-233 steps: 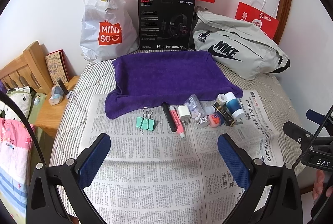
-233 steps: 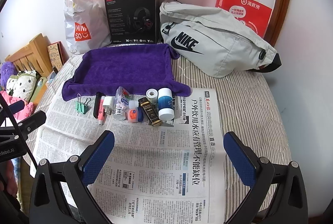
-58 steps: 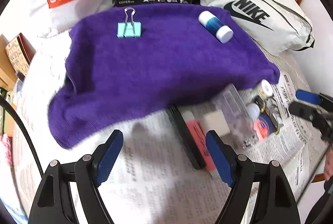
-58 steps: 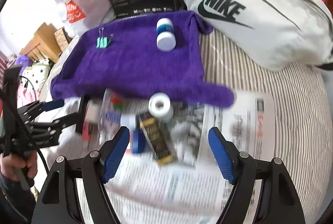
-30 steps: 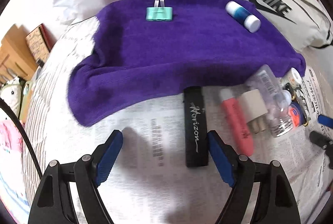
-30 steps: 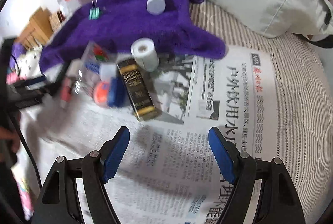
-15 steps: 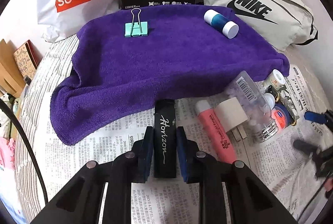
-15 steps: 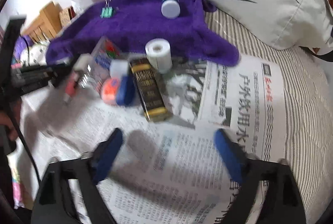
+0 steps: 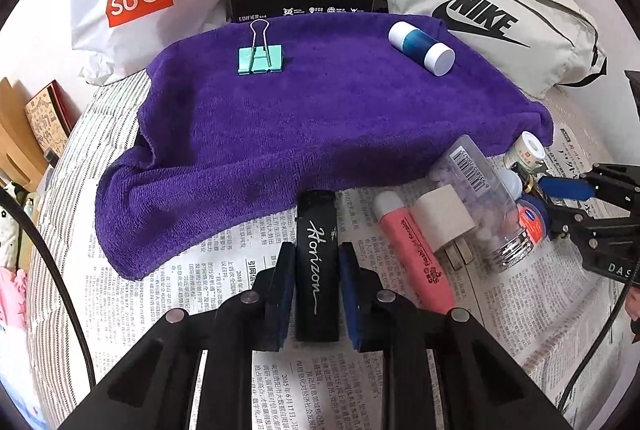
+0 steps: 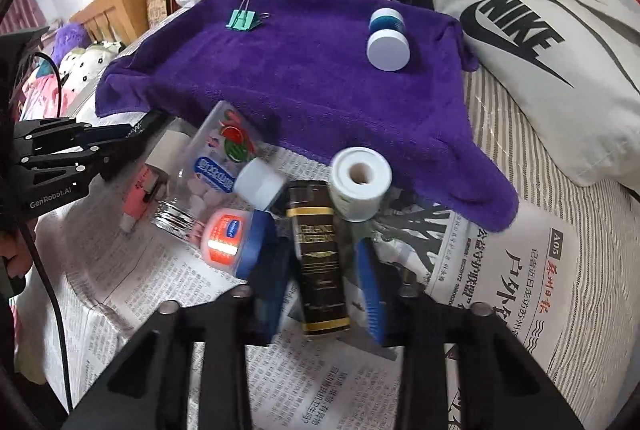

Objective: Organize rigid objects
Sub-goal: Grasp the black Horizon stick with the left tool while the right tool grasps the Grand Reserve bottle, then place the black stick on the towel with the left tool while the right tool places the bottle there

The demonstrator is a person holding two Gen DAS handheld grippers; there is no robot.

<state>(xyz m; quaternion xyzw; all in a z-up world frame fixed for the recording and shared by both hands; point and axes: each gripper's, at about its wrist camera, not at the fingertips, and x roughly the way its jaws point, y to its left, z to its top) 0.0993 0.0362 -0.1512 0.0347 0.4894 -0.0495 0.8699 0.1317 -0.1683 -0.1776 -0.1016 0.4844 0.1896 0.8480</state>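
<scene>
A flat black bar lettered "Horizon" [image 9: 317,262] was recorded lying on the printed newspaper sheet [image 9: 224,270], its far end just short of the purple terry towel [image 9: 320,110], and was clamped between the blue pads of the left gripper [image 9: 316,270]. On the towel were noted a mint-green binder clip with wire handles [image 9: 260,56] toward the far left and a blue cylindrical bottle with white end caps [image 9: 420,46] on its side toward the far right. Beside the bar on the newspaper were listed a coral-pink highlighter pen [image 9: 412,254], a white plug adapter [image 9: 442,220] and a clear plastic bottle of white tablets [image 9: 480,198]. A dark brown rectangular box with gold bands [image 10: 320,262] was found between the blurred fingers of the right gripper [image 10: 324,278]; the pads seemed near its sides, yet whether they gripped it could not be told. Touching or just beside this box were a small white tape roll [image 10: 360,182] and a blue-lidded pink jar [image 10: 236,238].
</scene>
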